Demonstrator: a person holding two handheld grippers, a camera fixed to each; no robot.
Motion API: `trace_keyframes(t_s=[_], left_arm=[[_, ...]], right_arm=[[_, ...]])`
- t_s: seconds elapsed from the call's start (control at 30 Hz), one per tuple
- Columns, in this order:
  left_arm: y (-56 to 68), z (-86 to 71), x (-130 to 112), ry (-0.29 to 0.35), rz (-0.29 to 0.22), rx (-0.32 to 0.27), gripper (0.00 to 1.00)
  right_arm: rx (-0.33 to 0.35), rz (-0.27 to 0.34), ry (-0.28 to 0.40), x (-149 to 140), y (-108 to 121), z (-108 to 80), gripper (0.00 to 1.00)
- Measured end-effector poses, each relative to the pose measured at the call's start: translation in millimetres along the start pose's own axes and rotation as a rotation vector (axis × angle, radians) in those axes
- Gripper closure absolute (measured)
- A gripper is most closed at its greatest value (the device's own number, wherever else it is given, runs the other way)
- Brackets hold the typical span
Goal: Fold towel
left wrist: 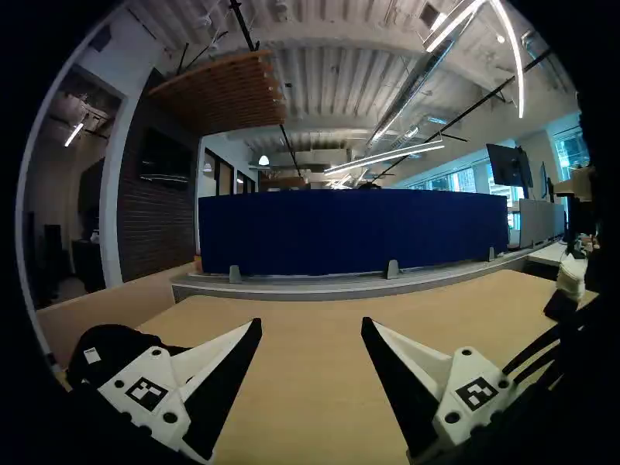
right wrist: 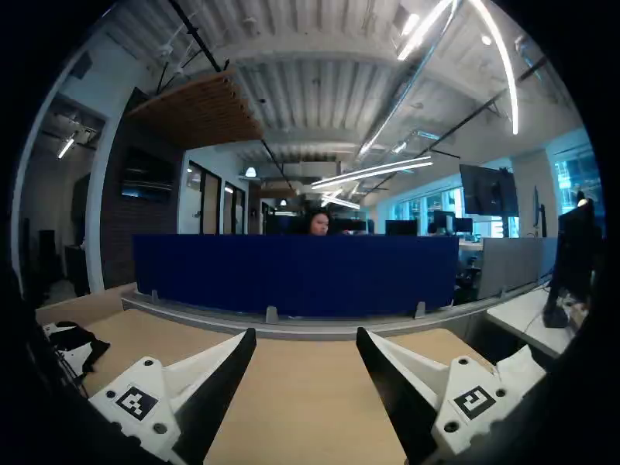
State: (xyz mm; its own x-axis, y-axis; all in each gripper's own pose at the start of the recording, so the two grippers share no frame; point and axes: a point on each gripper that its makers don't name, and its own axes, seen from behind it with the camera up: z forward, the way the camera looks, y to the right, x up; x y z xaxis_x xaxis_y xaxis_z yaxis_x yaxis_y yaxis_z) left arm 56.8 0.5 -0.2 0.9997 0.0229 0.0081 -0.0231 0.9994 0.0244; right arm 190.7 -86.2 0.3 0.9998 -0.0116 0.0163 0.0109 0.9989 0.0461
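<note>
Where the smooth light-wood table (left wrist: 480, 302) nears its left edge, one black crumpled cloth with a white tag (left wrist: 108, 341), possibly the towel though I cannot tell, lies just beside the left gripper (left wrist: 310, 321). Both it and the right gripper (right wrist: 304, 332) hold their two white-and-black wedge-shaped fingers wide apart, gripping nothing. One long blue fabric divider (left wrist: 349, 232) stands behind the table.

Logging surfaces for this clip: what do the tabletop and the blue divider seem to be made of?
Tabletop: likely wood-look laminate or veneer; even pale tan, smooth, low sheen. Blue divider: probably a fabric-covered panel; flat dark blue, no gloss.
</note>
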Motion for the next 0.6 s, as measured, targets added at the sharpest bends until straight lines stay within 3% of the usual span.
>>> trace_keyframes(t_s=[0.6], left_arm=[[-8.4,6.0,-42.3,-0.009,-0.031,0.012,0.05]], right_arm=[[0.009,-0.007,-0.015,-20.8,-13.4,5.7,0.0]])
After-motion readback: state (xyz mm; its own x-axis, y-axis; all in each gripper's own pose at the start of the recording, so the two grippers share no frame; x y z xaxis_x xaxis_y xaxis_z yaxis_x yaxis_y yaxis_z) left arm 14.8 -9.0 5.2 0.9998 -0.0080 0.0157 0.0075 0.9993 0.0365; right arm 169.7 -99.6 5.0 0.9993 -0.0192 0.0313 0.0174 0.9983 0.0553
